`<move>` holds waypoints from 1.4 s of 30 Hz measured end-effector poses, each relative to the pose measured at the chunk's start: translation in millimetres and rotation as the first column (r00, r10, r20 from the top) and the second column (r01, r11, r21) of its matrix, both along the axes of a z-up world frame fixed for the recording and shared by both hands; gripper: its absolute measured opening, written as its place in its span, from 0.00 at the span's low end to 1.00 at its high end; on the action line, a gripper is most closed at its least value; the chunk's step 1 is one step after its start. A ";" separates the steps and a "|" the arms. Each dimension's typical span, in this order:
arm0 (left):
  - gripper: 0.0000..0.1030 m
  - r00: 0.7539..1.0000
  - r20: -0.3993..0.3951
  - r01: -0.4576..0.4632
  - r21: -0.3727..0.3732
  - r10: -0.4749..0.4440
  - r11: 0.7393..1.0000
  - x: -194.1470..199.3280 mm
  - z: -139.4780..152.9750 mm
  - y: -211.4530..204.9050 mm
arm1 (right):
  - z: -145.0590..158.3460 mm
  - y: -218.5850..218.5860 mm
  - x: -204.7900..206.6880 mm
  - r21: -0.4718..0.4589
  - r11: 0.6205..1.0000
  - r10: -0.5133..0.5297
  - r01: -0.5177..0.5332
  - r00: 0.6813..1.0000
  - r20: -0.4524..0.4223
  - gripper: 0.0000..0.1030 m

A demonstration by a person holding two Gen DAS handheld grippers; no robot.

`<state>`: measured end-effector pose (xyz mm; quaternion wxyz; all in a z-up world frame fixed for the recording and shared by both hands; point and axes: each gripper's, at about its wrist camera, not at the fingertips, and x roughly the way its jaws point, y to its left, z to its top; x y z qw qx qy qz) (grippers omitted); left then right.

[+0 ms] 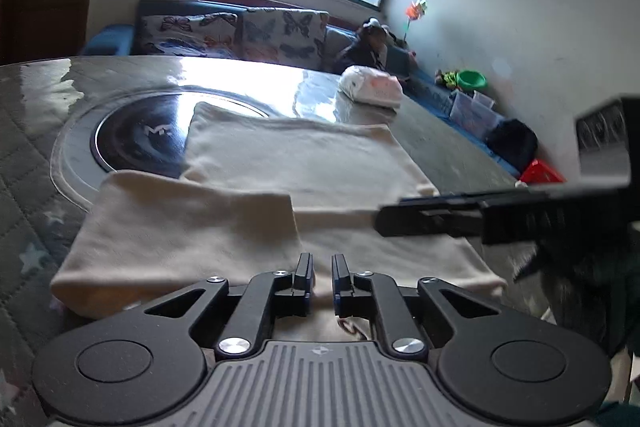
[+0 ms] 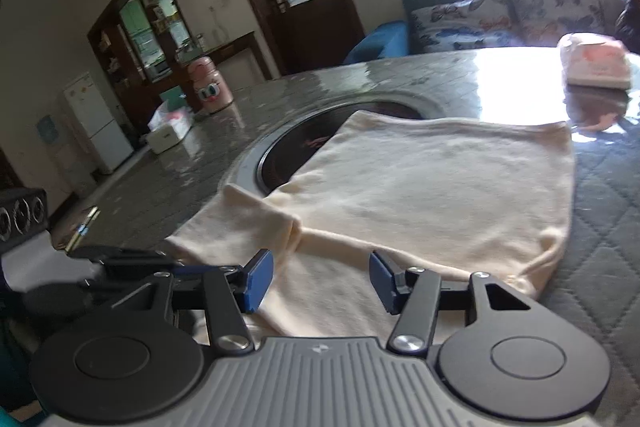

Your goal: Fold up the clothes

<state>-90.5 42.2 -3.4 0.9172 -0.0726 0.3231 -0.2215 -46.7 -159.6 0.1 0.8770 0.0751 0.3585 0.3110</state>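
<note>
Cream knit, thin and limp by the look of it: the garment (image 1: pixel 304 163) lies spread across the middle of both views on the quilted grey worktop (image 1: pixel 28 155), its far edge draped over the round dark inset plate (image 1: pixel 132 139) at centre left of the left wrist view. A sleeve (image 2: pixel 244 227) lies folded inward over the body, its cuff ending near the middle of the cloth; the rest is flat, with only slight ripples along the right-hand hem.

I judge it light and soft, with no stiffness to carry a fold. Lifted at one point it would sag and bunch, so it wants a pinch at two spread points along one edge. The plastic-covered worktop looks glossy, so the cloth may slide if dragged rather than lifted. Good places to grip, to my eye, are the near hem corners at lower centre of each view, or the doubled edge where the sleeve meets the body, since thicker layers give more bite.

Left gripper (image 1: pixel 323 273) hovers at the near edge, fingers drawn almost together with a narrow gap and nothing between them. Right gripper (image 2: pixel 322 281) sits over the near hem, fingers spread wide and empty.

A folded pale bundle (image 1: pixel 372 87) rests at the far side, upper right of centre.
</note>
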 end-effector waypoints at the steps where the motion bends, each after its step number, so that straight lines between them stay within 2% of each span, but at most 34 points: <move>1: 0.17 1.000 0.009 0.003 0.007 -0.003 1.000 -2.3 0.9 1.0 | -0.2 2.3 1.4 0.003 1.000 0.009 -0.009 1.000 -0.005 0.53; 3: 0.30 1.000 0.028 0.009 0.021 -0.010 1.000 -6.9 2.6 2.9 | -1.8 10.3 4.7 -0.006 0.999 0.035 -0.035 0.999 -0.011 0.53; 6: 0.42 0.999 0.049 0.002 0.040 -0.004 0.999 -11.3 4.5 8.7 | -6.2 24.7 11.7 -0.018 0.997 0.072 -0.072 0.997 -0.029 0.49; 12: 0.49 0.996 0.066 -0.055 0.049 0.052 0.997 -17.3 5.6 30.3 | -16.7 49.3 24.5 -0.036 0.994 0.097 -0.100 0.993 -0.066 0.41; 16: 0.50 0.995 0.069 -0.081 0.051 0.077 0.995 -23.2 3.9 40.8 | -21.5 62.8 30.5 -0.044 0.995 0.088 -0.092 0.993 -0.084 0.34; 20: 0.50 0.991 0.066 -0.117 0.069 0.112 0.991 -26.9 0.2 49.3 | -21.2 69.2 33.2 -0.050 0.995 0.082 -0.086 0.993 -0.085 0.15; 23: 0.52 0.985 0.071 -0.164 0.084 0.158 0.983 -27.1 -1.1 55.6 | -20.0 68.8 33.3 -0.054 0.996 0.071 -0.076 0.994 -0.078 0.09; 28: 0.63 0.970 0.089 -0.236 0.116 0.226 0.965 -24.8 -2.6 63.0 | -5.5 61.7 25.1 -0.058 0.996 0.071 -0.072 0.997 -0.024 0.07; 32: 0.67 0.966 0.113 -0.249 0.160 0.232 0.955 -24.7 -3.9 56.4 | 8.4 49.8 20.8 -0.051 0.997 0.055 -0.055 0.998 0.010 0.07; 35: 0.74 0.963 0.140 -0.255 0.204 0.229 0.945 -25.7 -6.0 49.0 | 19.6 40.4 18.5 -0.041 0.999 0.036 -0.035 0.999 0.037 0.07; 42: 0.75 0.965 0.148 -0.249 0.240 0.218 0.938 -22.2 -11.1 42.8 | 44.1 21.4 14.5 -0.015 1.000 -0.007 0.009 0.995 0.098 0.07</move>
